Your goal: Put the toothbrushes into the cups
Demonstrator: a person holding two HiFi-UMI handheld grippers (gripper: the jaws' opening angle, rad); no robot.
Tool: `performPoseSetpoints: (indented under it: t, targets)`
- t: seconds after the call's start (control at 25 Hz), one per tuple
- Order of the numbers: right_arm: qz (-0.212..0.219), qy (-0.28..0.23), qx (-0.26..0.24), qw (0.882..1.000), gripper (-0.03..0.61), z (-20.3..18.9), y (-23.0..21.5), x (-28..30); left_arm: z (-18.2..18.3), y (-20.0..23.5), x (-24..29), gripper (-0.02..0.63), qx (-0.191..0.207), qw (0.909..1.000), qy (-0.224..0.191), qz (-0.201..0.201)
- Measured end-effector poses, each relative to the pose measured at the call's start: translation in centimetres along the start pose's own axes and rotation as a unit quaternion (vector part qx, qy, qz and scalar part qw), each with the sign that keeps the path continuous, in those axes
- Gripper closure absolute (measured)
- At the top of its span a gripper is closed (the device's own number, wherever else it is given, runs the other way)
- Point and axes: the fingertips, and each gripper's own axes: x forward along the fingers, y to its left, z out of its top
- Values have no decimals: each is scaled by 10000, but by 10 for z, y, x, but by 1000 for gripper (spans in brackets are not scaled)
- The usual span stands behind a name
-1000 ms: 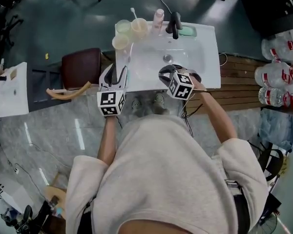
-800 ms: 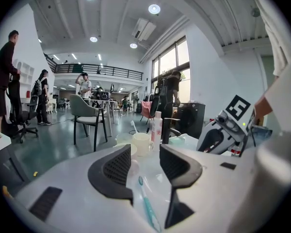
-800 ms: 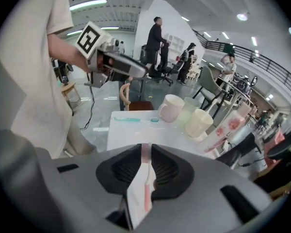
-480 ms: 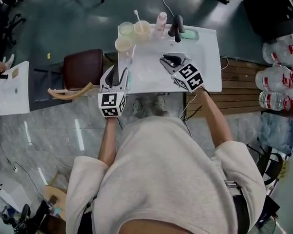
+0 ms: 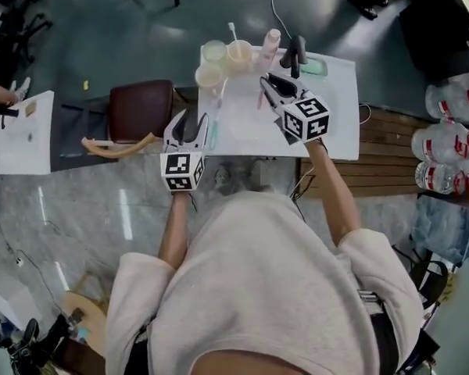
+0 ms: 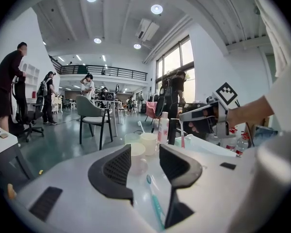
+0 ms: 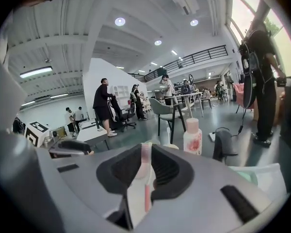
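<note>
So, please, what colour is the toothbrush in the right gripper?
Pink toothbrush, clearest in right gripper view.

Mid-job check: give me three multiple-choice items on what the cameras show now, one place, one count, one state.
1. Where is the teal toothbrush? A in a cup; B lying on the sink top; C in the right gripper.
2. How many cups stand left of the faucet? A one; B five; C three.
3. The right gripper is: A shut on the pink toothbrush; B open and empty; C shut on a cup.
Answers: 1 B, it lies flat by the left gripper's open jaws; 2 C, three stand clustered; 3 A, its pads clamp the pink handle.
</note>
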Motion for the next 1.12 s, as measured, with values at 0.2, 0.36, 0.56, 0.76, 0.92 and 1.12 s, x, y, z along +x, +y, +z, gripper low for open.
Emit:
performPoseSetpoints:
  t: [0.2, 0.36, 0.56, 0.76, 0.92, 1.12]
  targets:
    - [123, -282, -231, 9993, 517, 38, 7, 33, -1, 17, -5, 433, -52, 9998, -1, 212]
    - [220, -519, -481, 9972, 517, 75, 13, 59, -2, 34, -11, 433, -111, 9991, 11, 402]
    - [322, -762, -717, 9940, 517, 115, 19, 92, -6, 54, -19, 433, -201, 9978, 38, 632]
    - [376, -869, -761, 9926, 515, 133, 16, 123, -12, 70, -26, 433, -262, 9960, 89, 844]
    - [403, -807, -742, 9932, 515, 130, 14, 146, -13, 81, -33, 434, -305, 9943, 124, 1016]
    - [295, -707, -577, 9954, 515, 111, 1, 164, -18, 90, -43, 434, -350, 9922, 201, 1181]
